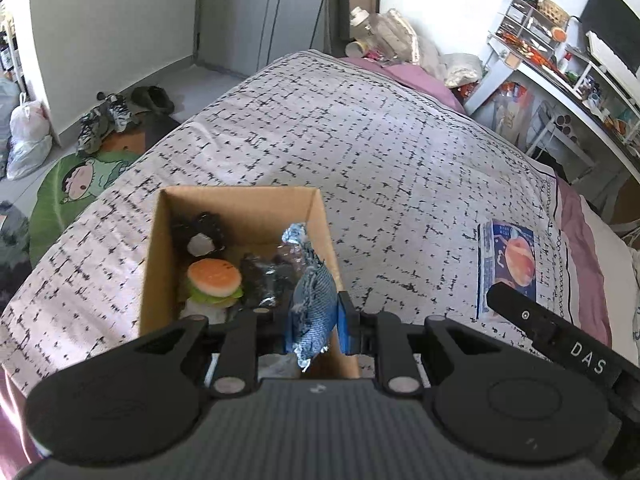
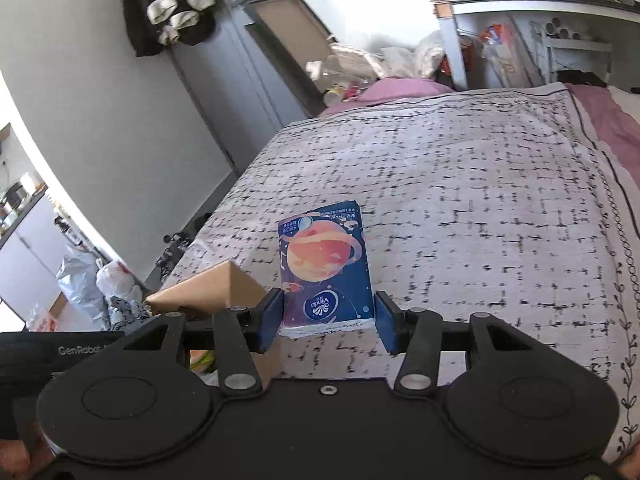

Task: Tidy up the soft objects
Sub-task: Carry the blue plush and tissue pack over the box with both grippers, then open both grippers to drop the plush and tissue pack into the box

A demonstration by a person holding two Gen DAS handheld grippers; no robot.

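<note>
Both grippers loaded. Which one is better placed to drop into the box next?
Left, probably. The left gripper holds the denim pouch right over the open cardboard box. The right gripper holds the tissue pack over the bedspread, with the box off to its left.

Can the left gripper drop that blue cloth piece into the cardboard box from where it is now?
Probably yes. The left gripper is shut on the blue cloth piece right over the open cardboard box, and there is room beside the toy burger.
</note>
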